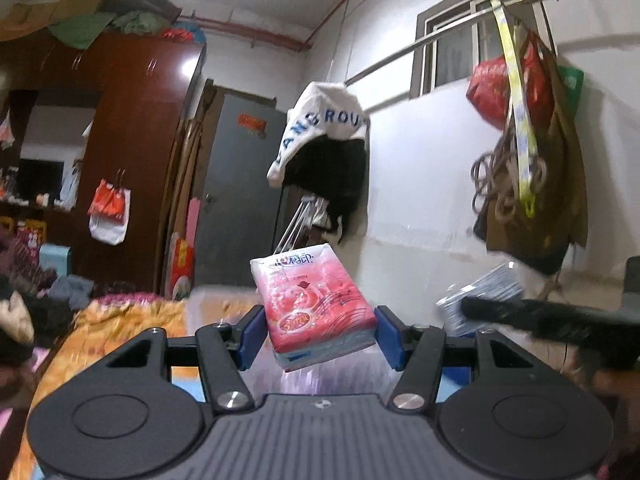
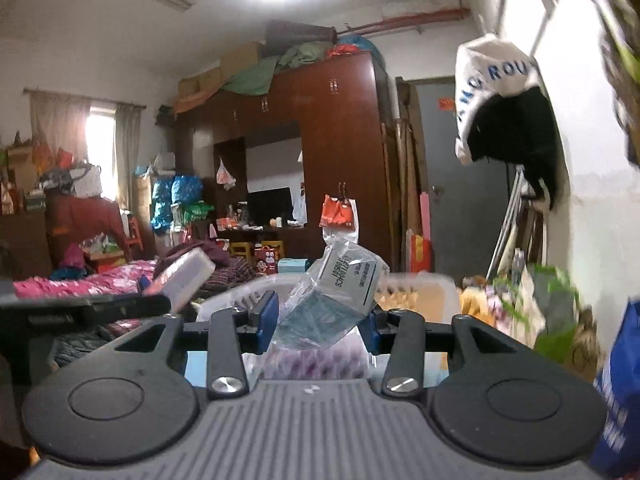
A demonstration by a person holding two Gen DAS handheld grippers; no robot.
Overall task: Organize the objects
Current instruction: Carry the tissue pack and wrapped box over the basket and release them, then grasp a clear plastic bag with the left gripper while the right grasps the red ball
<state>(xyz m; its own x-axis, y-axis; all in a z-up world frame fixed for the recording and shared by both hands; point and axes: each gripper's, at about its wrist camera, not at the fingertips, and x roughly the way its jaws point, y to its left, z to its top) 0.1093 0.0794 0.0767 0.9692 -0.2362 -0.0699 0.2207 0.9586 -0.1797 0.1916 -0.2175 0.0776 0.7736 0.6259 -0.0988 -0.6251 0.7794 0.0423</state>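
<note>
Nearest my left wrist camera sits the ribbed grey body of the left gripper [image 1: 318, 330], its blue pads clamped on the lower end of a pink tissue pack [image 1: 314, 306], which tilts upward and away, most of it beyond the pads. In the right wrist view the right gripper [image 2: 320, 320] is likewise closed on a clear-wrapped packet [image 2: 340, 292] bearing a printed white label; the wrapping looks loose and crinkled, and the packet leans to one side. Each tool shows at the edge of the other's view, so I judge the two loads near each other, both held in the air above a translucent plastic bin [image 2: 420, 292] resting on a patterned bedspread [image 1: 120, 320]. Beyond stand a dark wooden wardrobe [image 2: 340, 140], a grey door [image 1: 240, 184] and a hanging white-and-black garment [image 1: 320, 144]. Risks, as I judge them: the tissue pack, held only at one end, could pivot or slip free; the slack film on the packet could slide between the pads; and the loads, being close, could knock together if I swing either hand carelessly.
</note>
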